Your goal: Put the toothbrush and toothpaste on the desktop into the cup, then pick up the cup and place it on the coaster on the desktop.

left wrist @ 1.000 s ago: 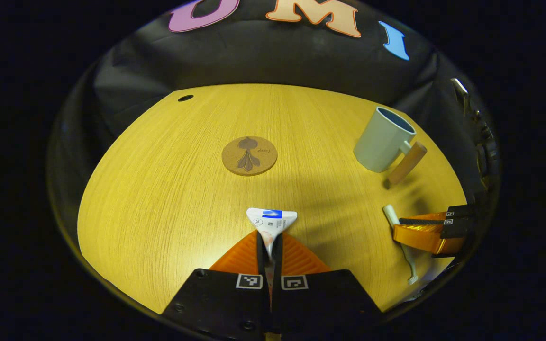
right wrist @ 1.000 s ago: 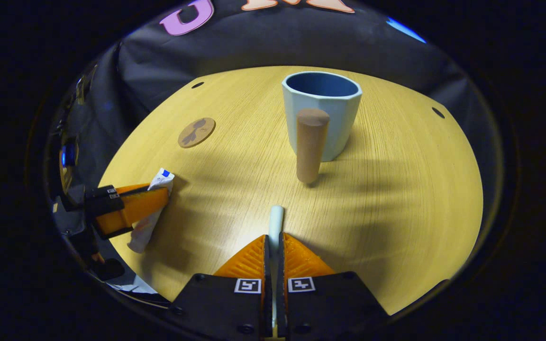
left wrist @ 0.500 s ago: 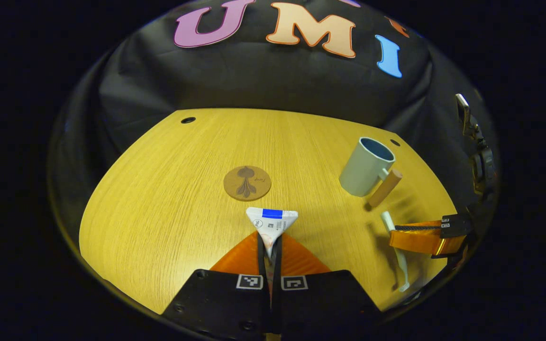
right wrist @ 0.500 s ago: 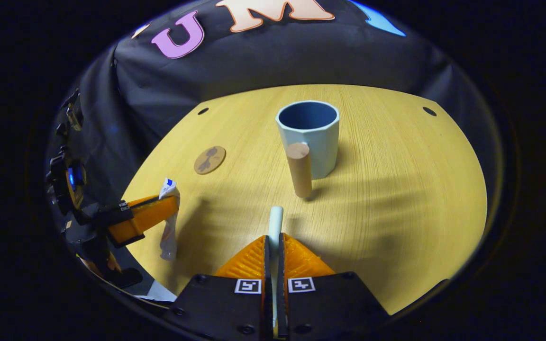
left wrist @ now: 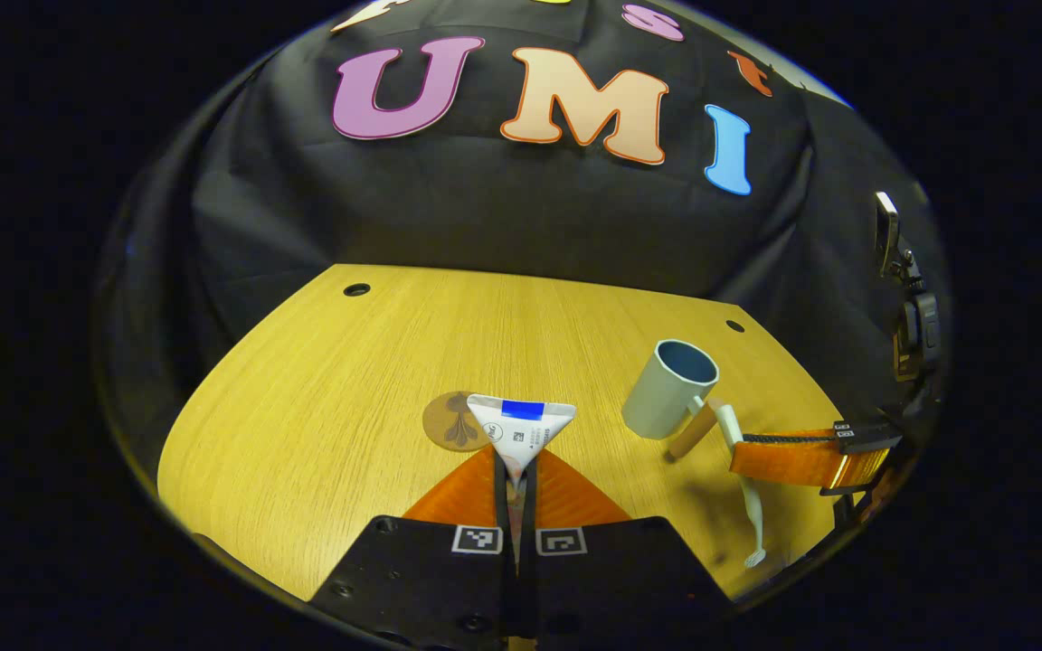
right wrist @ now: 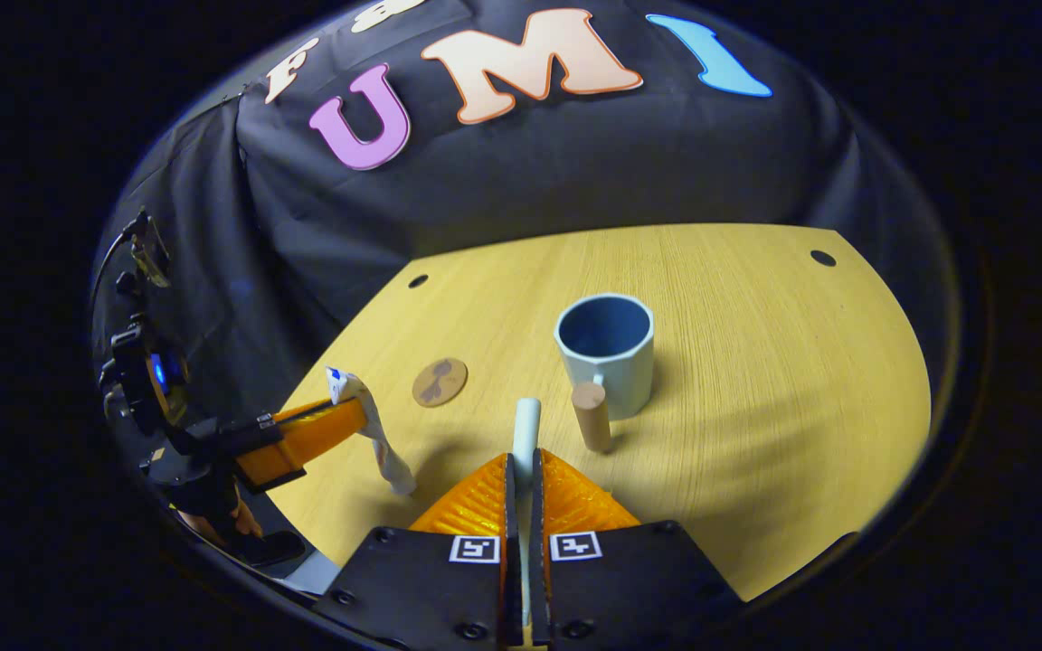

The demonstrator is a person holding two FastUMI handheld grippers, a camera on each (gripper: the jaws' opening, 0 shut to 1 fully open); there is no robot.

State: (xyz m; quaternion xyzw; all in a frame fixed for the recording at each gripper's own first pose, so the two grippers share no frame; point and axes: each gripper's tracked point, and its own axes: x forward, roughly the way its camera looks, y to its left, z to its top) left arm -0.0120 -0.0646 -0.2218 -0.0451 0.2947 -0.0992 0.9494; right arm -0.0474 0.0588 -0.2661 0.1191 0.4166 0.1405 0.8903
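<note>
One cup [right wrist: 604,348], one coaster [right wrist: 440,382] — one toothbrush [left wrist: 745,479], one toothpaste [left wrist: 521,431].

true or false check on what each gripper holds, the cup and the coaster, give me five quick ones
1. The left gripper is shut on the toothpaste. True.
2. The right gripper is open. False: it is shut on the toothbrush.
3. The cup stands upright on the desktop. True.
4. The cup sits on the coaster. False: the two are apart.
5. The toothpaste is inside the cup. False: the cup looks empty.
</note>
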